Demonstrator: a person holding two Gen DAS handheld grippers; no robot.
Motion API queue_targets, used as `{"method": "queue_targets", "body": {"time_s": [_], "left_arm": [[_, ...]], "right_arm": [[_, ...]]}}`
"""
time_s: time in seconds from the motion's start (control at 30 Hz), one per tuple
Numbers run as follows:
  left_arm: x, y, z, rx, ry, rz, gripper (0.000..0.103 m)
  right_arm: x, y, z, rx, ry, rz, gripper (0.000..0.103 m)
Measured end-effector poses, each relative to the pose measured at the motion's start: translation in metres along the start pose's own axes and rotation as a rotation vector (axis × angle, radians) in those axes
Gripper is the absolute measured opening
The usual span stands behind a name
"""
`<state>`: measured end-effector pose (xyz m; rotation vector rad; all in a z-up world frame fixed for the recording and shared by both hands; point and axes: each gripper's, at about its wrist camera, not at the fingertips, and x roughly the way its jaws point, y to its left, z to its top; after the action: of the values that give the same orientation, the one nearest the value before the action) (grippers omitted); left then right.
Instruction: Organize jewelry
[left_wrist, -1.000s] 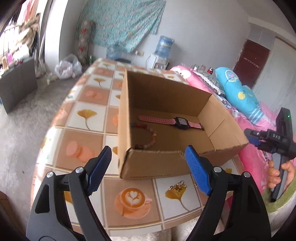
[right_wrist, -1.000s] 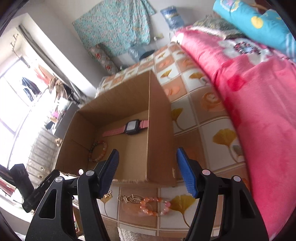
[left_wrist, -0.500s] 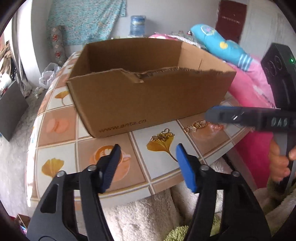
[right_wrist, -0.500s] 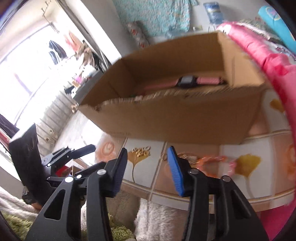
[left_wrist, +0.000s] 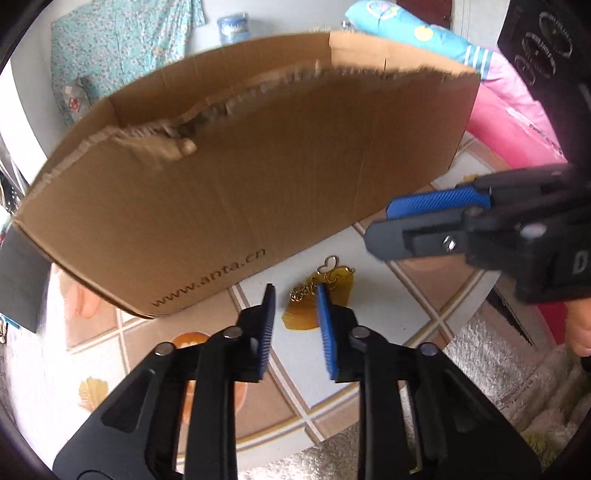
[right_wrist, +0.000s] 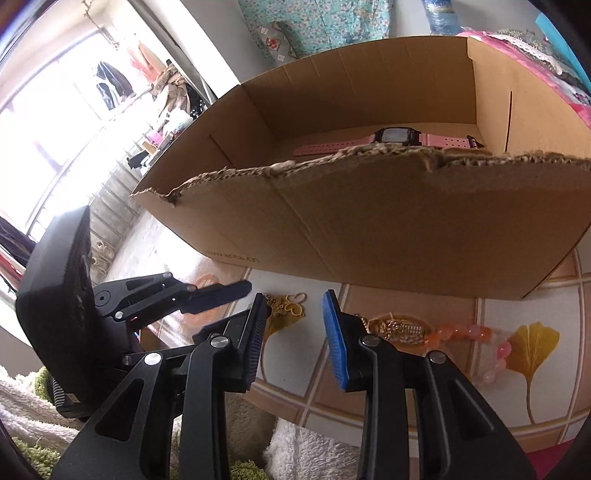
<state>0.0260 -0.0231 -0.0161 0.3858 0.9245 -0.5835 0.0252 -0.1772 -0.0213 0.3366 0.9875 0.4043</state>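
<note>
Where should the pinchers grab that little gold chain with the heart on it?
Grab the gold chain on its bunched links, just below the heart ring, coming down from above. It lies flat on the table, so nothing sticks up at the sides. The left gripper hovers there, jaws closing.

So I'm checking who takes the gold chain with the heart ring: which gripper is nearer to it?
Left. The left gripper has the gold chain just past its closing jaws; the right gripper, also closing, hangs off to its side, apart.
</note>
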Motion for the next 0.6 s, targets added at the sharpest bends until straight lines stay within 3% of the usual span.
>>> {"method": "queue_targets", "body": {"time_s": [0.2,0.33,0.6], "left_arm": [[0.004,0.007,0.003,0.001,-0.011,-0.038,0.016],[0.003,0.006,0.000,0.034,-0.017,-0.047,0.003],[-0.008,0.011,-0.004,-0.001,-0.044,-0.031,0.001]], "right_arm": [[0.005,-0.005,0.000,0.014,0.010,0.009,0.031],[0.009,-0.006,0.000,0.019,0.011,0.008,0.031],[0.004,0.000,-0.001,-0.002,0.002,0.003,0.031]]}}
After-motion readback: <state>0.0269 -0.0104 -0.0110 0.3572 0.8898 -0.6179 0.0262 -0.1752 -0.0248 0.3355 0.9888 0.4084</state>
